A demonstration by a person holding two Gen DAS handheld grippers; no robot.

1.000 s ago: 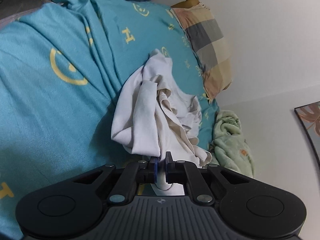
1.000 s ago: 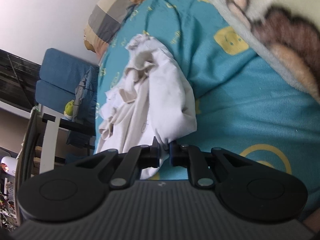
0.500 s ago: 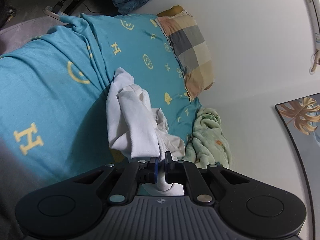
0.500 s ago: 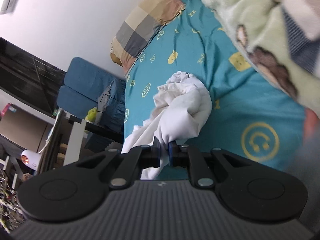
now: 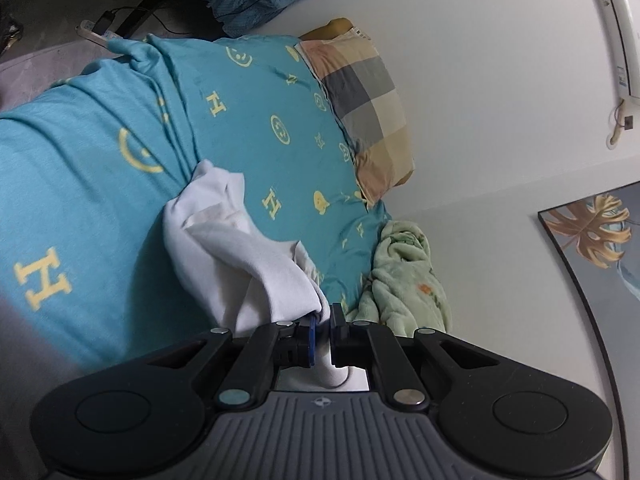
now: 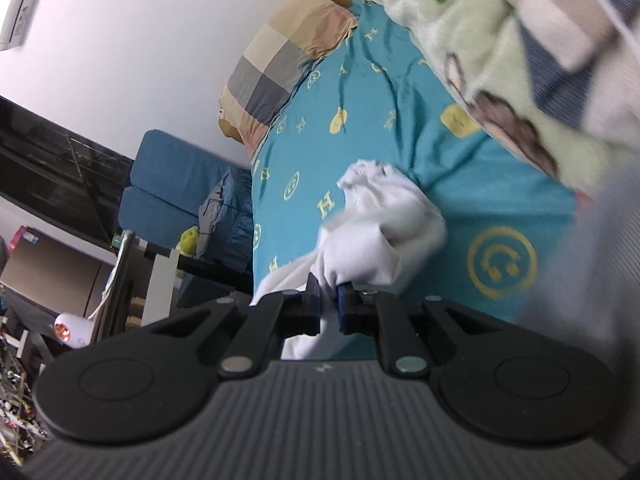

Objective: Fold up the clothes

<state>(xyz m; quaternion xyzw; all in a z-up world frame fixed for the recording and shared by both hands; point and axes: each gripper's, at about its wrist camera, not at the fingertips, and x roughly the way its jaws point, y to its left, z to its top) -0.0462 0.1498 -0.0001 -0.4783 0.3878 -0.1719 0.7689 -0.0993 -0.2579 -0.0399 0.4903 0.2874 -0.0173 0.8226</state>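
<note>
A white garment (image 5: 240, 256) hangs bunched above the teal bed sheet (image 5: 248, 128). My left gripper (image 5: 323, 316) is shut on one part of its fabric, which trails down and away from the fingers. In the right wrist view the same white garment (image 6: 380, 236) is pinched by my right gripper (image 6: 327, 298), also shut on the cloth. The garment is lifted and crumpled between the two grippers; its shape and edges are hidden in the folds.
A checked pillow (image 5: 368, 116) lies at the head of the bed against the white wall. A pale green blanket (image 5: 404, 280) is heaped at the bed's far side and also shows in the right wrist view (image 6: 500, 40). A blue chair (image 6: 180, 196) stands beside the bed.
Both grippers have risen, lifting the white garment off the sheet. The bed looks farther away and more of the room shows. Both grips stayed shut.
</note>
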